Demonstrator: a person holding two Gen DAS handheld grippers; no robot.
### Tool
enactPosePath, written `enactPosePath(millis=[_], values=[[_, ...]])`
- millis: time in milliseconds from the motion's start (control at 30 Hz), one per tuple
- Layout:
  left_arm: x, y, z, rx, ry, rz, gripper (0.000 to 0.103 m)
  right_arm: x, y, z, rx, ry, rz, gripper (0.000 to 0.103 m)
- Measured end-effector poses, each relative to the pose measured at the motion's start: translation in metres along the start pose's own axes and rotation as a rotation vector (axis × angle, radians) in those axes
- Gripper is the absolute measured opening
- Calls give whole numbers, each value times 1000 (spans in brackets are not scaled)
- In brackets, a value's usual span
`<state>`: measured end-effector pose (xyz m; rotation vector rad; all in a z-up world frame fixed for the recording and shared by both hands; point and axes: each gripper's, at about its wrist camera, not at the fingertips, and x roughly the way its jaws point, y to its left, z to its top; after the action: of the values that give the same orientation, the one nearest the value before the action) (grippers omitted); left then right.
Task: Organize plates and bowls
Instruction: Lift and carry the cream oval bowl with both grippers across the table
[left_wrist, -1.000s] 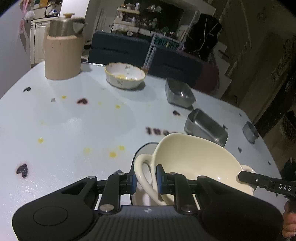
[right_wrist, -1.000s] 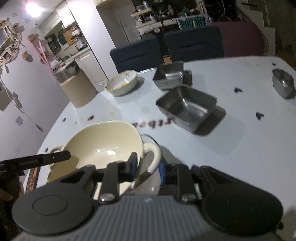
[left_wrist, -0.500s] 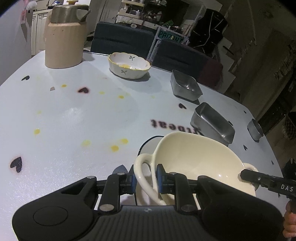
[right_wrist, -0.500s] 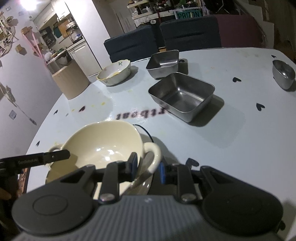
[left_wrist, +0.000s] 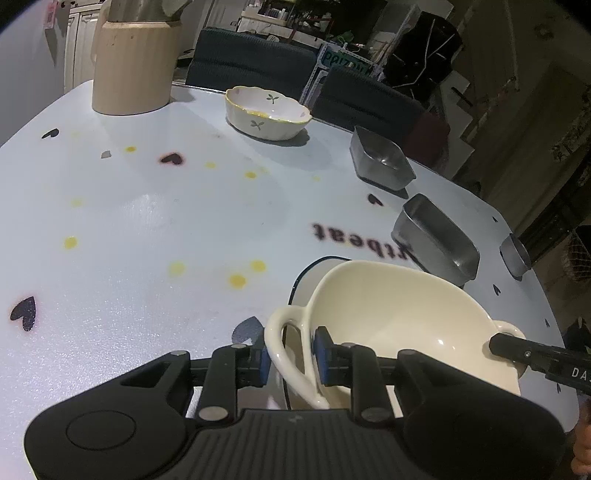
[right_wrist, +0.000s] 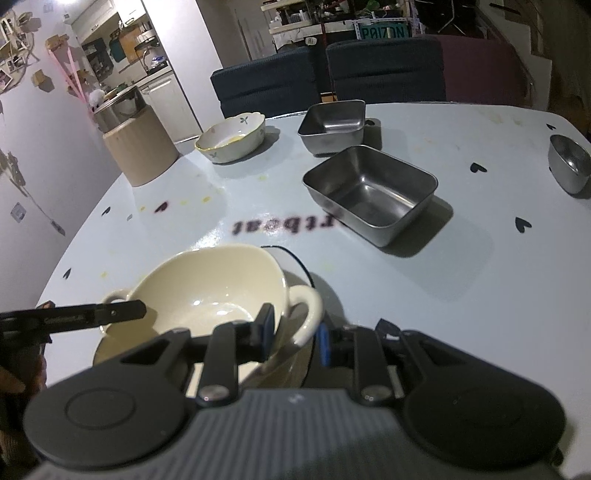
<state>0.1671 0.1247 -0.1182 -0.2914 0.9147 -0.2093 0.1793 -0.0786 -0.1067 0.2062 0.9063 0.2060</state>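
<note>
Straddling one loop handle each, the two tools sit at opposite sides of the cream bowl (left_wrist: 399, 317). Bowl is glossy ceramic, round w/ two ear-shaped handles, tilted, its base on a dark-rimmed plate (right_wrist: 295, 362) directly under the tools. Left tool (left_wrist: 291, 358): blue pads either side of the near handle, small gap on the left pad's side, jaws opening, so the handle is between them but not squeezed. Right tool (right_wrist: 295, 332): blue pads around the other handle; from its own cam one pad is inside the bowl rim and the other outside the handle, and real pressure can't be told.

Just beyond the bowl, fwd of the right tool: a rectangular steel tray (right_wrist: 369, 192), matte brushed metal w/ rounded corners. Behind it a second, squarer steel tray (right_wrist: 332, 125). Far right of the right tool: a small steel cup (right_wrist: 569, 162). Fwd-left of both tools, far off: a scalloped white bowl (left_wrist: 267, 112) w/ green leaf print and yellow rim, then a ribbed beige canister (left_wrist: 135, 66). The surface (left_wrist: 147, 221) is pale blue, slightly glittery, w/ dark hearts and yellow spots.

Vs a sec ago: the left pads stand wider apart on the handle, and the bowl sits lower, nearer the plate.
</note>
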Motion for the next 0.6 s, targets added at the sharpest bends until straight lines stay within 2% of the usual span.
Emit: enactPosePath(millis=[600], values=[[9, 3, 0, -4, -7, 14, 29, 5, 3, 2, -11, 10, -1, 29]])
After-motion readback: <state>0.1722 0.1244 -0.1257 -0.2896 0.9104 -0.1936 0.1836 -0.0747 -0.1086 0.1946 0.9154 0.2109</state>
